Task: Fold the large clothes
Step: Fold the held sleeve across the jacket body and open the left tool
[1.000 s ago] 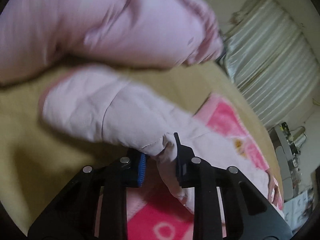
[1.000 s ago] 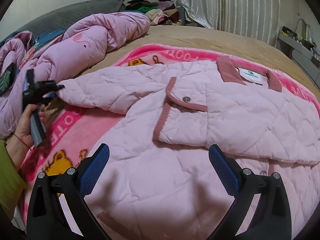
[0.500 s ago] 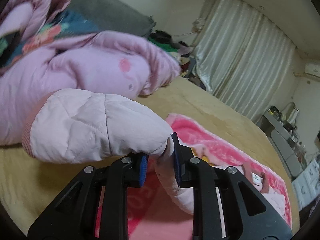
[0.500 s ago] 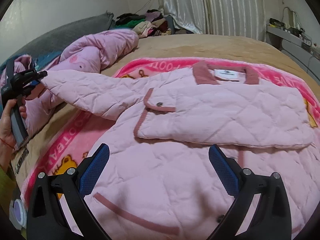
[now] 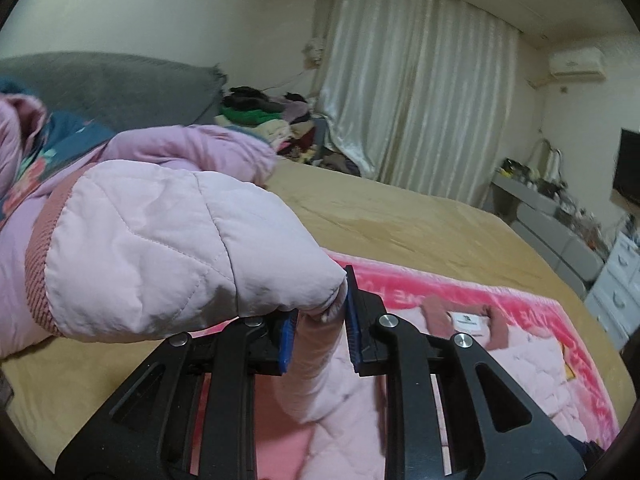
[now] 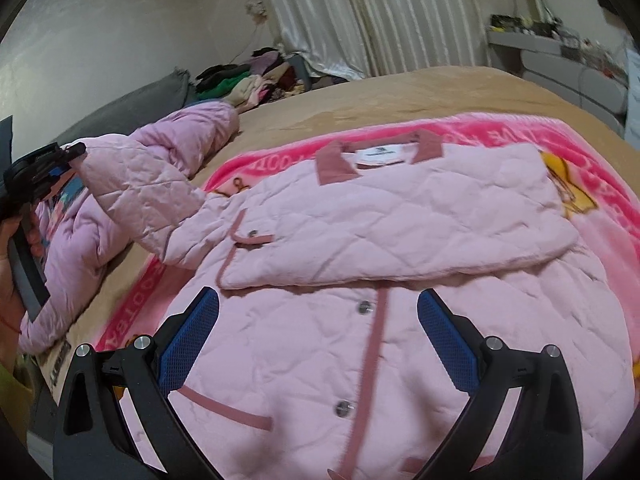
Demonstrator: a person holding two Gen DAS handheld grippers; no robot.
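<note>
**Pink quilted jacket on bed, one sleeve lifted**

Item 1. Jacket: pale pink, diamond-quilted, darker rose trim and collar, white neck label, metal snap buttons. It lies front-up on a bright pink blanket spread over the tan bed, collar toward the far edge. One side is already folded across the chest, its edge running crosswise over the body.

Item 2. Sleeve: the other sleeve, with a rose ribbed cuff. Raised off the bed, it stretches from the jacket's shoulder out past the blanket's left edge. Its cuff end bulges to the left of the tool in the left wrist view.

Item 3. Left gripper: black frame, blue pads, held in a hand. The jaws are clenched on a pinch of sleeve fabric, with the pads pressing the cloth from both sides.

Item 4. Right gripper: same make. Jaws spread wide, nothing between them; it hovers above the jacket's lower front, over the button placket.

Item 5. Lilac comforter: bunched along the bed's left side, beneath and behind the lifted sleeve.

Item 6. Pile of mixed clothes: at the far left corner of the bed, beside the white curtains.

Item 7. Grey counter: along the right wall, cluttered with small objects too small to identify.
</note>
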